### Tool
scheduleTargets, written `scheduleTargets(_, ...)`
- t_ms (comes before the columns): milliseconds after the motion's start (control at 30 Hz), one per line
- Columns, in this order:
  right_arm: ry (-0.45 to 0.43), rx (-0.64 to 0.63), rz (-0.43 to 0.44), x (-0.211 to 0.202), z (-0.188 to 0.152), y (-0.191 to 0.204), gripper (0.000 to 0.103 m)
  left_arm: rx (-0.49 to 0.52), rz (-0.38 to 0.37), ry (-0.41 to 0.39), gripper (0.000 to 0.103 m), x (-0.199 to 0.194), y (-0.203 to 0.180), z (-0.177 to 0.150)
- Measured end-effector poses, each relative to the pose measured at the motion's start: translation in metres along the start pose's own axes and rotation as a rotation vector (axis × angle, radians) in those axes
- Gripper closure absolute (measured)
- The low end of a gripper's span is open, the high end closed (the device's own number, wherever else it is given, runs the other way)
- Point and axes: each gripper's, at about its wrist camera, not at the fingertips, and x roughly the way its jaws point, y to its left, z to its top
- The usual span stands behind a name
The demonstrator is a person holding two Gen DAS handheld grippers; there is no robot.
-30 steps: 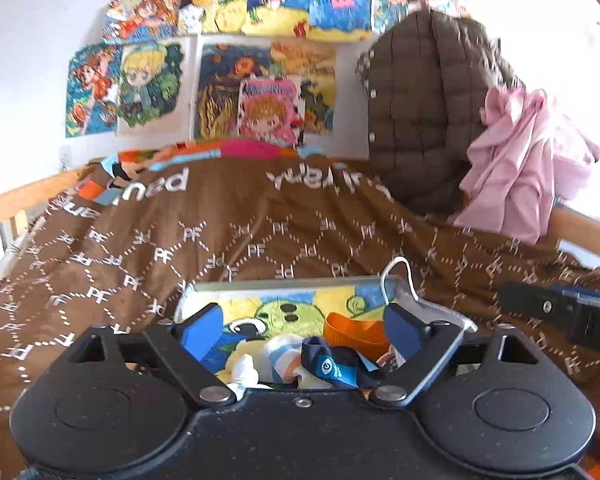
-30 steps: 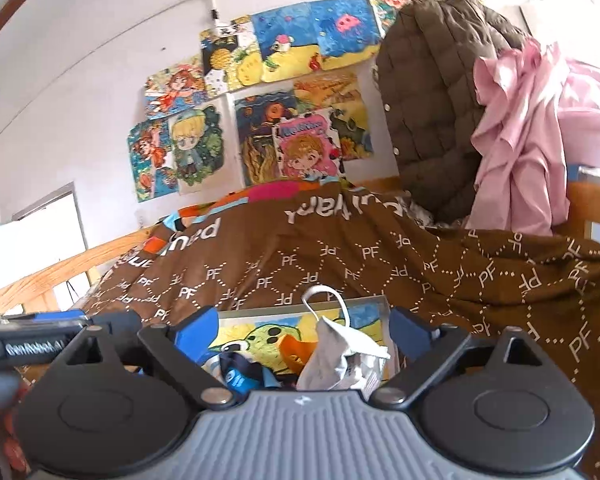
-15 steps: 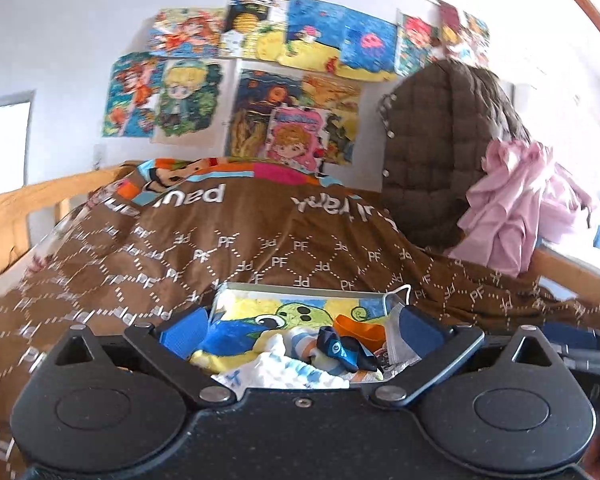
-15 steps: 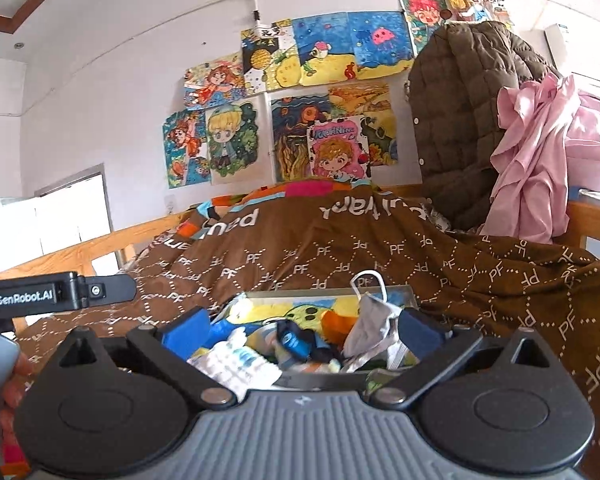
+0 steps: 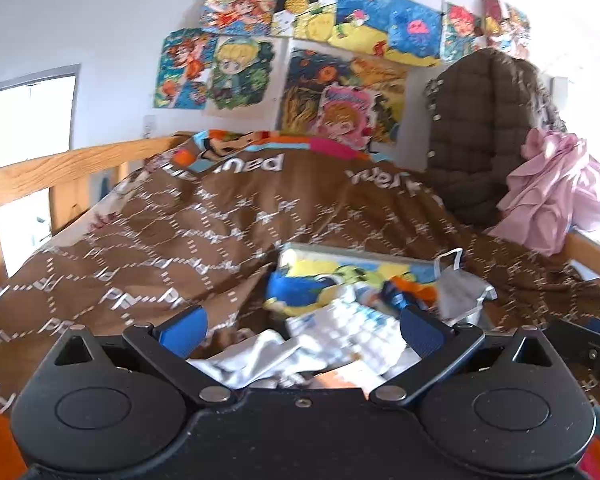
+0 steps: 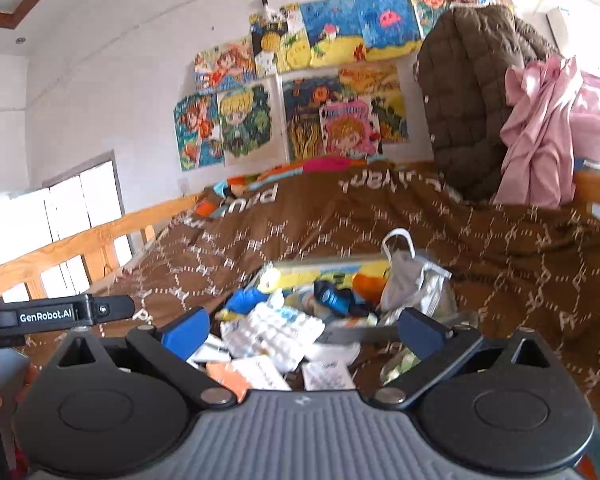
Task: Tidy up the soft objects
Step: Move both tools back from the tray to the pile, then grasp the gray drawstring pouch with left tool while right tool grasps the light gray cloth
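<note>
Now you are holding both grippers over a bed, each pointing slightly down toward a heap of soft things lying on a brown quilt [image 5: 228,240] printed with a pale diamond pattern. The left gripper [image 5: 302,326] is standing with its blue-padded fingers [image 5: 182,330] spread wide and nothing pinched between them; its jaws have just been opening. The right gripper [image 6: 304,330] is likewise spread wide and gripping nothing, its jaws also having just been opening.

The heap is sitting on and in front of a flat, stiff cartoon board [image 5: 364,266] whose long edge is running across your view. On it are lying a crumpled grey face mask [image 6: 410,276] with a white ear loop sticking up, an orange piece [image 6: 366,282], a blue band [image 6: 334,298], and a white quilted cloth [image 6: 274,330] with a bumpy grid texture. Small flat cards [image 6: 260,374] are lying nearest the right gripper.

Compared with a second ago, both grippers are sitting farther back from the board, so more of the heap is showing between the fingers, and the left view is blurring.
</note>
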Motion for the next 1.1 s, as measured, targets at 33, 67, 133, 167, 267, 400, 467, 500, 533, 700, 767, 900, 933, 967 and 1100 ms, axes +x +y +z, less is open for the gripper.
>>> scheduleTargets(33, 0.012, -0.005, 0.005, 0.002, -0.003, 0.001, 0.000, -0.008, 0.009, 0.006, 0.001, 0.000, 0.004, -0.003)
scheduleTargets(67, 0.022, -0.013, 0.005, 0.005, -0.005, 0.003, 0.000, -0.013, 0.015, 0.011, 0.001, 0.001, 0.007, -0.005)
scheduleTargets(133, 0.042, -0.028, 0.003, 0.009, -0.010, 0.006, 0.000, -0.015, 0.021, 0.022, 0.001, 0.002, 0.011, -0.010)
scheduleTargets(167, 0.053, -0.031, 0.005, 0.011, -0.012, 0.006, 0.000, -0.011, 0.017, 0.030, 0.001, 0.004, 0.011, -0.012)
scheduleTargets(267, 0.077, -0.029, 0.011, 0.016, -0.016, 0.008, 0.000, 0.014, 0.005, 0.045, 0.001, 0.010, 0.009, -0.016)
scheduleTargets(400, 0.099, -0.033, 0.014, 0.020, -0.021, 0.010, 0.000, 0.056, -0.013, 0.068, 0.001, 0.018, 0.006, -0.019)
scheduleTargets(467, 0.109, -0.040, 0.015, 0.023, -0.022, 0.012, 0.000, 0.096, -0.026, 0.080, 0.001, 0.022, 0.005, -0.020)
scheduleTargets(500, 0.114, -0.045, 0.015, 0.024, -0.023, 0.013, 0.000, 0.119, -0.034, 0.081, 0.001, 0.023, 0.004, -0.021)
scheduleTargets(533, 0.120, -0.050, 0.015, 0.025, -0.024, 0.014, 0.000, 0.146, -0.042, 0.084, 0.001, 0.025, 0.003, -0.021)
scheduleTargets(700, 0.146, -0.068, 0.014, 0.034, -0.029, 0.017, 0.000, 0.230, -0.057, 0.107, 0.001, 0.030, 0.004, -0.024)
scheduleTargets(767, 0.155, -0.070, 0.012, 0.037, -0.031, 0.017, 0.000, 0.228, -0.061, 0.112, 0.001, 0.032, 0.007, -0.026)
scheduleTargets(900, 0.171, -0.074, 0.008, 0.041, -0.035, 0.017, 0.000, 0.226, -0.056, 0.119, 0.001, 0.037, 0.015, -0.033)
scheduleTargets(933, 0.174, -0.075, 0.007, 0.042, -0.036, 0.017, 0.000, 0.229, -0.056, 0.123, 0.001, 0.038, 0.017, -0.034)
scheduleTargets(967, 0.176, -0.077, 0.006, 0.043, -0.036, 0.017, 0.000, 0.233, -0.057, 0.127, 0.001, 0.039, 0.018, -0.036)
scheduleTargets(1100, 0.181, -0.092, 0.008, 0.047, -0.039, 0.019, 0.000, 0.289, -0.089, 0.157, 0.001, 0.042, 0.022, -0.042)
